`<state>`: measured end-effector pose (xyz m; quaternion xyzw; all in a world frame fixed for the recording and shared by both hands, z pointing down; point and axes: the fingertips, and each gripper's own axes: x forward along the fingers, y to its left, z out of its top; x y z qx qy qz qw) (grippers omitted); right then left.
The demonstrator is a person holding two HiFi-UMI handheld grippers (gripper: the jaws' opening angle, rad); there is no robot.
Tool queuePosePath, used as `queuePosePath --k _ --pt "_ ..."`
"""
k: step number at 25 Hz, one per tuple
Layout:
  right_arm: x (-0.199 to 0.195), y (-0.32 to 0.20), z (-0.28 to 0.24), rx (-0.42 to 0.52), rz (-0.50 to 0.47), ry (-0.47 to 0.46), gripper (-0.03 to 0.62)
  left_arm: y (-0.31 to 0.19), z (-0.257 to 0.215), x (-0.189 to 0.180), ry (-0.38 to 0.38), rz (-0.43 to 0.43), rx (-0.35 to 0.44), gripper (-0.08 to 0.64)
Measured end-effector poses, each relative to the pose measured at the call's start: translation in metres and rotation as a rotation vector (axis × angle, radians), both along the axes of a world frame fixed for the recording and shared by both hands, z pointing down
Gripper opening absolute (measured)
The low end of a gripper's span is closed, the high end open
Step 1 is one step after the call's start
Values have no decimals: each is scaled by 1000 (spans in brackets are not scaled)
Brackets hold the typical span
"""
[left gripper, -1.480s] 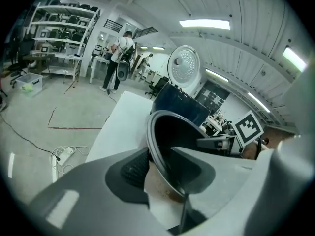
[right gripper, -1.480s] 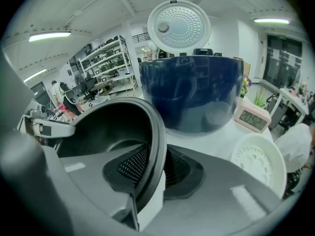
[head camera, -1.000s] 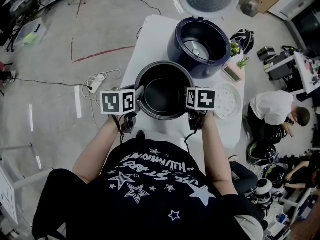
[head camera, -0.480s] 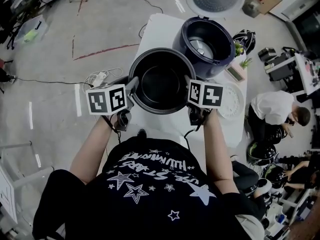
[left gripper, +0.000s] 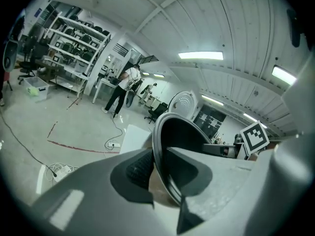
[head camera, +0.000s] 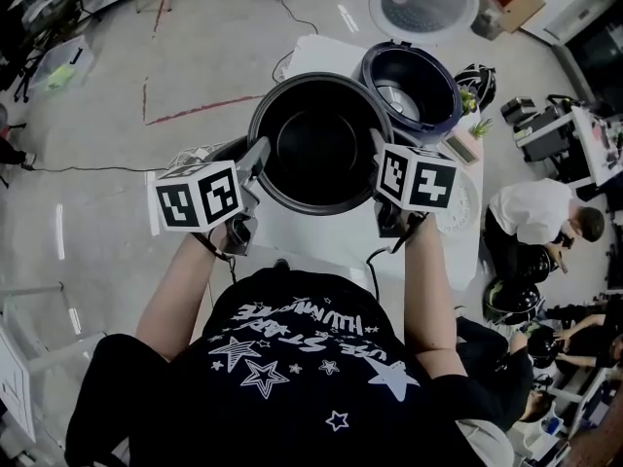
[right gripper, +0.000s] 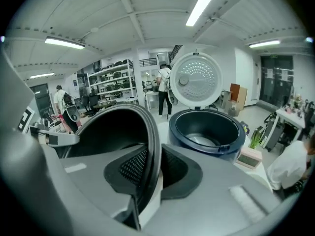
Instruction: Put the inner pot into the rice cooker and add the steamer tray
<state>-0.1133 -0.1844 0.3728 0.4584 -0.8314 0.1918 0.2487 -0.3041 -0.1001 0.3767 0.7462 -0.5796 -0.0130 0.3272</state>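
Observation:
The black inner pot (head camera: pixel 319 144) hangs in the air above the white table (head camera: pixel 321 232), held by its rim on both sides. My left gripper (head camera: pixel 255 161) is shut on the pot's left rim (left gripper: pixel 160 154). On the pot's right rim (right gripper: pixel 150 151) my right gripper (head camera: pixel 378 159) is shut. The dark blue rice cooker (head camera: pixel 411 84) stands open just beyond the pot, lid (head camera: pixel 424 2) up, its cavity (right gripper: pixel 206 132) without a pot. The white steamer tray (head camera: pixel 458 197) lies on the table to the right, partly hidden by my right gripper's marker cube.
A small device (head camera: pixel 458 146) and a little green plant (head camera: pixel 477 125) sit at the table's right edge. A seated person (head camera: pixel 535 212) is close to the right of the table. A power strip and cable (head camera: pixel 200 154) lie on the floor to the left.
Both grippers have lifted the inner pot off the table and carried it up and forward, closer to the open rice cooker.

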Motion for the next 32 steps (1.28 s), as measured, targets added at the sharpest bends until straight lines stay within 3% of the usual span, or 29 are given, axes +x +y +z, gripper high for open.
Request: queuePosePath --k 13,21,32 --pt "21 -22 -67 116 54 -54 77 -26 -80 16 32 23 163 69" --pt "67 -56 -98 153 69 -82 80 -62 -98 64 79 59 168 66" --pt "150 -114 -114 171 132 -44 80 -133 -101 144 141 113 154 63"
